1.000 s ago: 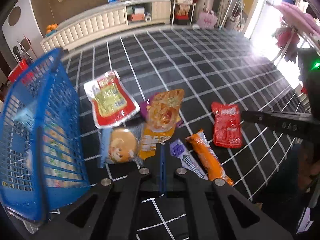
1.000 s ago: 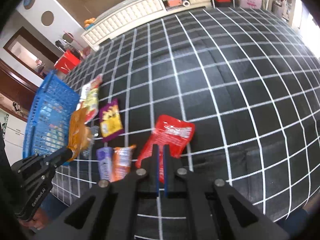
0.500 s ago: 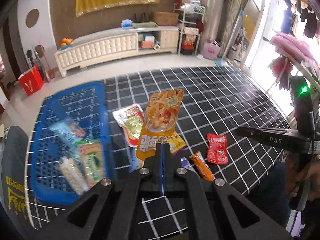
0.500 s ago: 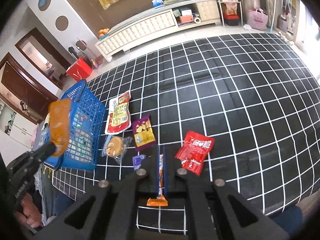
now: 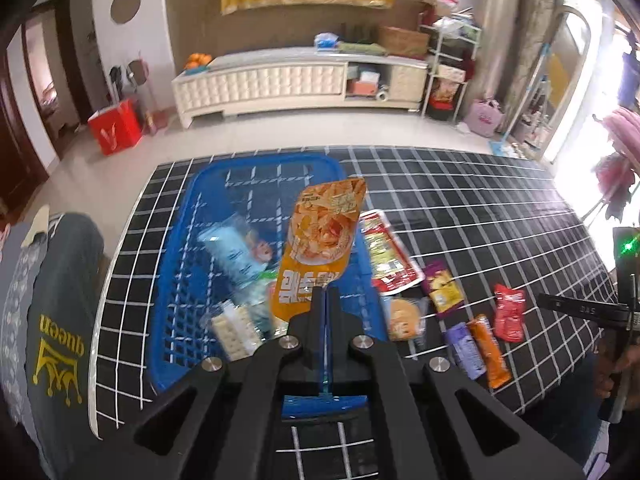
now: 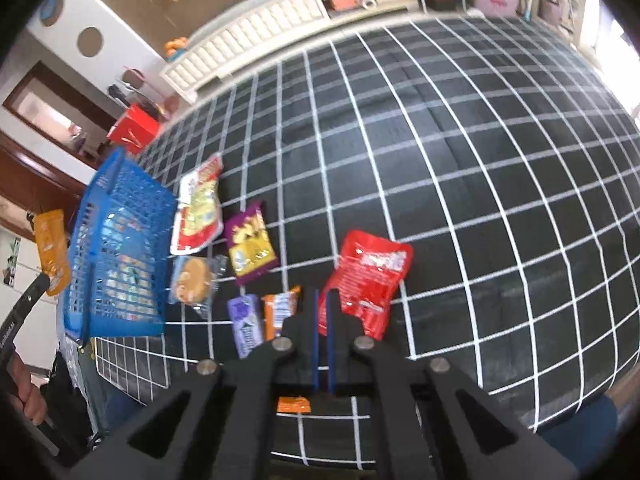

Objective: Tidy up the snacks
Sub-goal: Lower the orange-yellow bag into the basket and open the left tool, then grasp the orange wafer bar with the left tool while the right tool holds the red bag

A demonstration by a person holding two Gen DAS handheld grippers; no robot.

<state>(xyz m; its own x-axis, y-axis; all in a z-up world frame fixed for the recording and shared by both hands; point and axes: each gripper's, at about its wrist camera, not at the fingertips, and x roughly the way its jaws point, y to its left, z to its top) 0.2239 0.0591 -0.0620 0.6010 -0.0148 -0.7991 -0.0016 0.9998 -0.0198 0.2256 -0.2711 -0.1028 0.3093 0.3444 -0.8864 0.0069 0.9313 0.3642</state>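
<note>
- The left gripper (image 5: 325,296) had its fingers pinched on the bottom edge of an orange snack pouch (image 5: 322,240), which stood upright in the air above a blue plastic basket (image 5: 200,208).
- The basket sat at the left end of a black cloth with a white grid (image 5: 480,200) and held several pale packets, blurred in this view.
- Just right of the basket lay a red-and-yellow pouch (image 6: 199,210), a round cookie in clear wrap (image 6: 192,280) and a purple chip bag (image 6: 250,246).
- Along the near edge lay a purple bar (image 6: 244,326), an orange bar (image 6: 280,312) and a red packet (image 6: 370,276).
- The right gripper (image 6: 322,300) hovered over the orange bar and red packet, fingers nearly together with a thin gap, holding nothing.
</note>
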